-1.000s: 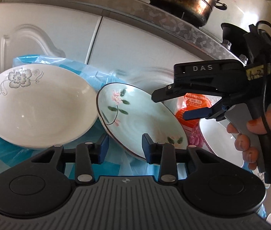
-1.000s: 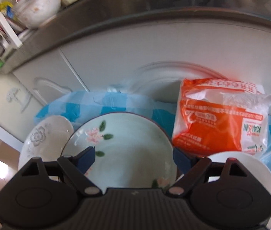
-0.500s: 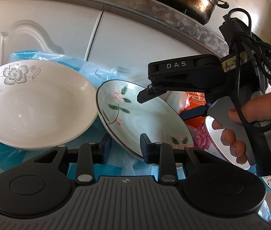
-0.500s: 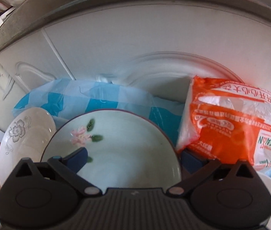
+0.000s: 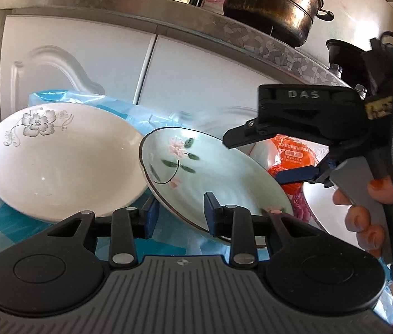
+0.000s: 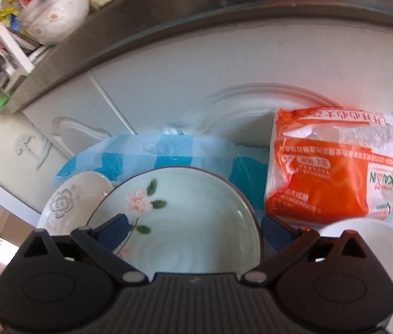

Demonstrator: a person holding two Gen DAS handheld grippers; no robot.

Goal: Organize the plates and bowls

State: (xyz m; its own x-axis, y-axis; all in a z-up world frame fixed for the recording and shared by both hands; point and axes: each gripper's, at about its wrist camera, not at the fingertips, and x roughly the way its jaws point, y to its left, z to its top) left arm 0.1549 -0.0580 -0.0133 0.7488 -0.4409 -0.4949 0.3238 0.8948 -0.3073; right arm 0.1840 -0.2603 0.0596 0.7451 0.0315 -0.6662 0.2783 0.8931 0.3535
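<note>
A pale green plate with pink flowers (image 5: 218, 178) lies tilted on the blue checked cloth; it also shows in the right wrist view (image 6: 185, 222). A white bowl with a grey flower (image 5: 57, 161) sits to its left, and shows in the right wrist view (image 6: 68, 203). My left gripper (image 5: 181, 218) is open, its right finger over the green plate's near rim, its left by the gap between plate and bowl. My right gripper (image 6: 193, 228) is open wide above the green plate, empty. Another white dish (image 6: 377, 247) lies at the right.
An orange and white plastic packet (image 6: 332, 172) stands behind the plates against white cabinet doors (image 5: 190, 78). A dark pot (image 5: 274, 2) and bowls (image 6: 57, 19) sit on the counter above. The blue checked cloth (image 5: 29, 239) covers the surface.
My right gripper has pulled back up and to the right from over the green plate. My left gripper has stayed at the plate's near rim.
</note>
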